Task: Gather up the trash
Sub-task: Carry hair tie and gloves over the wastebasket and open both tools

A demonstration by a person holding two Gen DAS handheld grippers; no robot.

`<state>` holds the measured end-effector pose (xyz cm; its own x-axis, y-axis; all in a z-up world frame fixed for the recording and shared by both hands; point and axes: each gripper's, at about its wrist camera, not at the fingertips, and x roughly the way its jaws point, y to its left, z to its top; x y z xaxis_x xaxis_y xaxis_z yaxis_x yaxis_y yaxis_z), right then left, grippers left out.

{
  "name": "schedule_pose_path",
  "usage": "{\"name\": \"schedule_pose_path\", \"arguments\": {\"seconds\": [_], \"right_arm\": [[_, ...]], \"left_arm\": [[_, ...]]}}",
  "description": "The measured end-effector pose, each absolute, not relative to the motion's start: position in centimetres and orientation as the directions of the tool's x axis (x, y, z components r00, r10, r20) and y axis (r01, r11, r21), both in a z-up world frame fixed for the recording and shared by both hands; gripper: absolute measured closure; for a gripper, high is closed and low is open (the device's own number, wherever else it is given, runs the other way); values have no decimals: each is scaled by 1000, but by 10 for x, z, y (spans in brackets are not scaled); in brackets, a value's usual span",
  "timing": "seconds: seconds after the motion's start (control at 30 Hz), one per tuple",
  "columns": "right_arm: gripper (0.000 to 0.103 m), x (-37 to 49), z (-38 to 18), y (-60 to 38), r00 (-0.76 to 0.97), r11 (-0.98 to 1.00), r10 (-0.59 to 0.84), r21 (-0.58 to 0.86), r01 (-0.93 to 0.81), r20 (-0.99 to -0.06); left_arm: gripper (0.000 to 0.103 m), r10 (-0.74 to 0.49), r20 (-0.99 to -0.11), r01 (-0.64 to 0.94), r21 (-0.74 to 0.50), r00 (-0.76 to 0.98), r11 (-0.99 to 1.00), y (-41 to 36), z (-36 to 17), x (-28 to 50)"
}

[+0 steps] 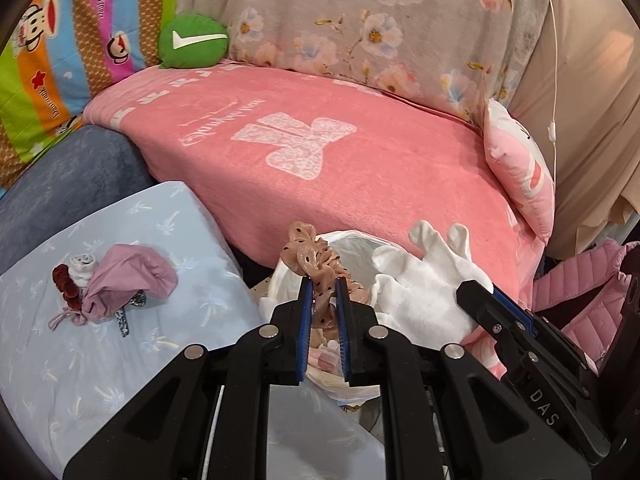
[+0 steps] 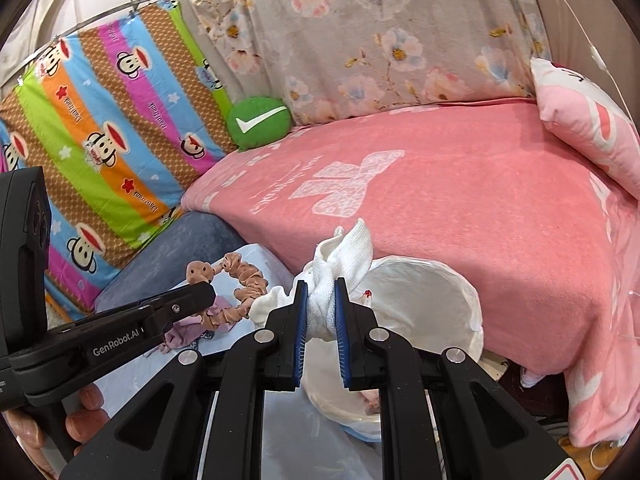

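- Scrunchie (image 1: pixel 320 268), tan with dark dots, is clamped between the blue pads of the left gripper (image 1: pixel 323 286); it sticks up past the fingertips toward 12 o'clock in the left wrist view.
- White glove (image 2: pixel 340 276) is pinched in the right gripper (image 2: pixel 321 286), jaws clenched on the bunched knit, cuff poking out at 12 o'clock.
- We see both items held over a bin lined with a white bag (image 2: pixel 432 304); in the right wrist view the bag opening sits at 3 o'clock of the glove, just beside it.
- In the left wrist view the glove (image 1: pixel 424 280) hangs at 3 o'clock of the scrunchie, near it, with the right gripper's black finger (image 1: pixel 480 300) on it.
- In the right wrist view the scrunchie (image 2: pixel 240 288) is at 9 o'clock of the glove, with the left gripper's finger (image 2: pixel 176 308) on it.
- Pink drawstring pouch (image 1: pixel 128 280) lies on a light blue cloth (image 1: pixel 80 360) at 9 o'clock of the left gripper, well apart; a dark red scrunchie (image 1: pixel 66 284) touches it.
- Pink blanket (image 1: pixel 360 152) fills the 12 o'clock area, green check-mark cushion (image 1: pixel 192 42) at 11 o'clock.
- Person's fingers (image 2: pixel 86 416) on the left gripper's handle show at 8 o'clock in the right wrist view.
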<state>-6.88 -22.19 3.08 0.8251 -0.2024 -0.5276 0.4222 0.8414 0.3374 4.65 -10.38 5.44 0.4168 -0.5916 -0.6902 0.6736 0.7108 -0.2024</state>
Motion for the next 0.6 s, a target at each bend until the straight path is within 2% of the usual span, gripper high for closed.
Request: {"name": "schedule_pose_path", "arguments": {"seconds": [0.53,0.6], "right_arm": [[90,-67,20,-246,802,813,-242,337,475,-546],[90,-64,21,-246,798,815,-249,327,479,-548]], "left_arm": [[87,-604,-705,703,-211,372,679,-137,47,49],[79,-600,-707,701,-209,374,682,-137,46,50]]}}
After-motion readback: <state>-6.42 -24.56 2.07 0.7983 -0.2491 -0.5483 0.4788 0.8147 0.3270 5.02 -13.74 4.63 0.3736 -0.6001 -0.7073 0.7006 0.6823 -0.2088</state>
